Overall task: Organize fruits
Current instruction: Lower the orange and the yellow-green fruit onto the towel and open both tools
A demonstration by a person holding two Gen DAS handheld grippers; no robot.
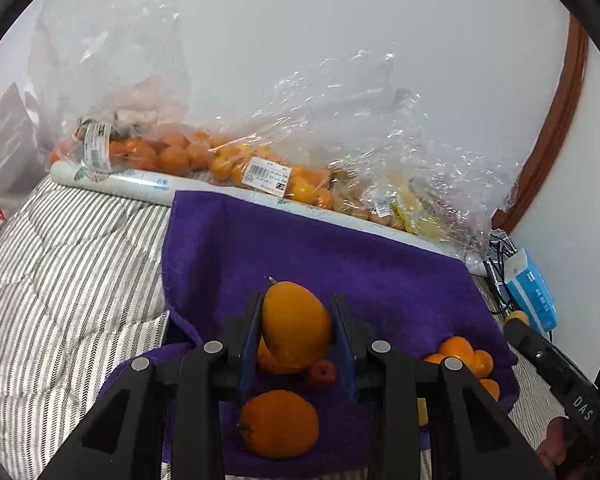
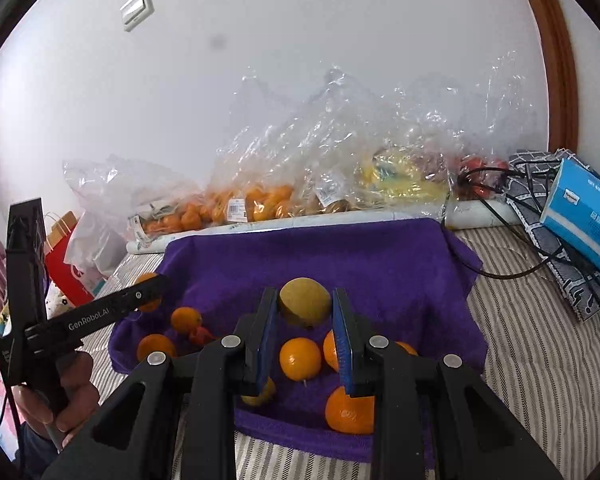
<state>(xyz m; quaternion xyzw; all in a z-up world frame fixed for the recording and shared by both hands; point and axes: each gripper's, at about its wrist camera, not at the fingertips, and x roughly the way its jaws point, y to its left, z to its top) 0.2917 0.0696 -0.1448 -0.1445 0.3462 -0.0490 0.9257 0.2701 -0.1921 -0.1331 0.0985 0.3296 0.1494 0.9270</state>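
A purple towel [image 1: 340, 264] [image 2: 340, 256] lies on the striped bedding. My left gripper [image 1: 296, 320] is shut on an orange persimmon-like fruit [image 1: 296, 324] and holds it above the towel. Below it lie another orange fruit [image 1: 278, 424] and a small red fruit [image 1: 323, 374]. My right gripper [image 2: 305, 312] is shut on a yellow-green lemon-like fruit [image 2: 305, 300]. Several oranges [image 2: 300, 358] lie on the towel under it. The left gripper also shows in the right wrist view [image 2: 148, 292], at the left.
Clear plastic bags of oranges [image 1: 236, 160] [image 2: 260, 200] and other fruit [image 2: 400, 176] lie along the white wall behind a white paper roll [image 1: 148, 186]. A blue tissue pack [image 2: 584, 216] and black cables [image 2: 500, 208] lie at the right. Shopping bags [image 2: 76, 264] stand at the left.
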